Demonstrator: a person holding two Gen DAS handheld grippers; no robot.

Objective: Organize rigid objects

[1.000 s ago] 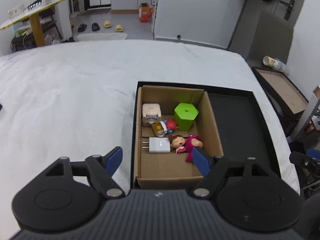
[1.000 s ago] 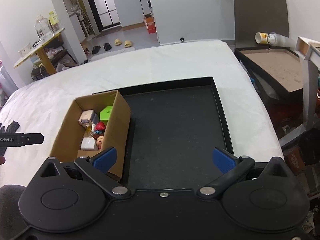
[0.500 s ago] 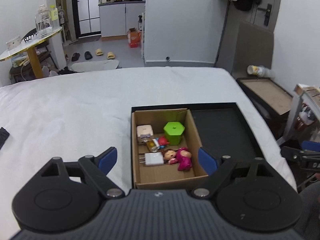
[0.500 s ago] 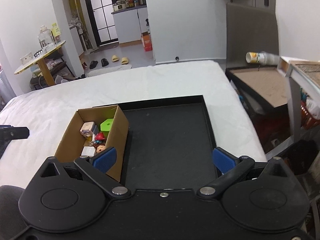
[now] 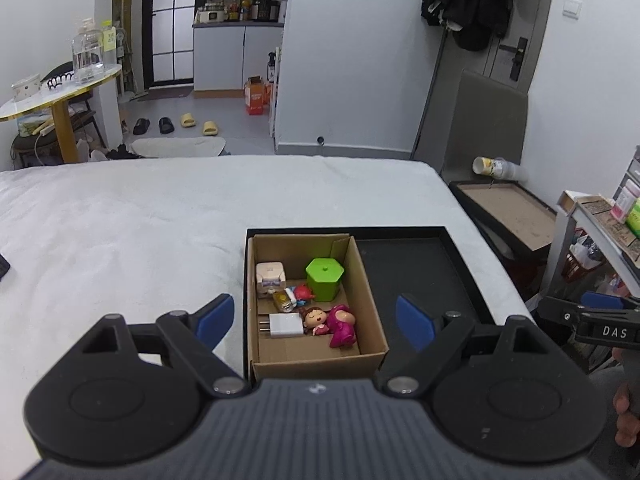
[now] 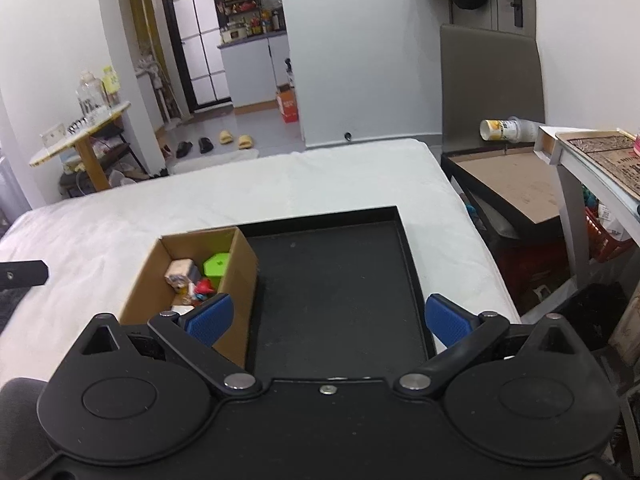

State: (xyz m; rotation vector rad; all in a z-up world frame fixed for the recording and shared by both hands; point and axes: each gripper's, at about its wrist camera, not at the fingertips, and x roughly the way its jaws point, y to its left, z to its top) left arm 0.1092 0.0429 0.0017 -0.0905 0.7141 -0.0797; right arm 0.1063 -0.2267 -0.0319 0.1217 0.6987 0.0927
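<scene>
A cardboard box [image 5: 374, 312] stands in the left part of a black tray [image 5: 424, 264] on a white bed. It holds a green hexagonal container [image 5: 324, 278], a white charger [image 5: 285, 325], a doll in pink [image 5: 334, 322], a small beige cube [image 5: 271, 276] and a small red figure [image 5: 302, 292]. My left gripper [image 5: 314, 322] is open and empty, raised above and before the box. My right gripper [image 6: 326, 318] is open and empty, above the tray's bare right part [image 6: 336, 292]. The box [image 6: 240, 272] also shows in the right wrist view.
The white bed [image 5: 140, 220] spreads to the left and behind. A low black table [image 6: 508, 184] with a tipped cup [image 6: 502, 130] stands to the right, beside a grey shelf [image 6: 592, 168]. A yellow round table [image 5: 60, 92] stands far left.
Both grippers have pulled back and up from the box and tray, so these look smaller and lower in view. Both stayed open. The objects in the box have not moved.
</scene>
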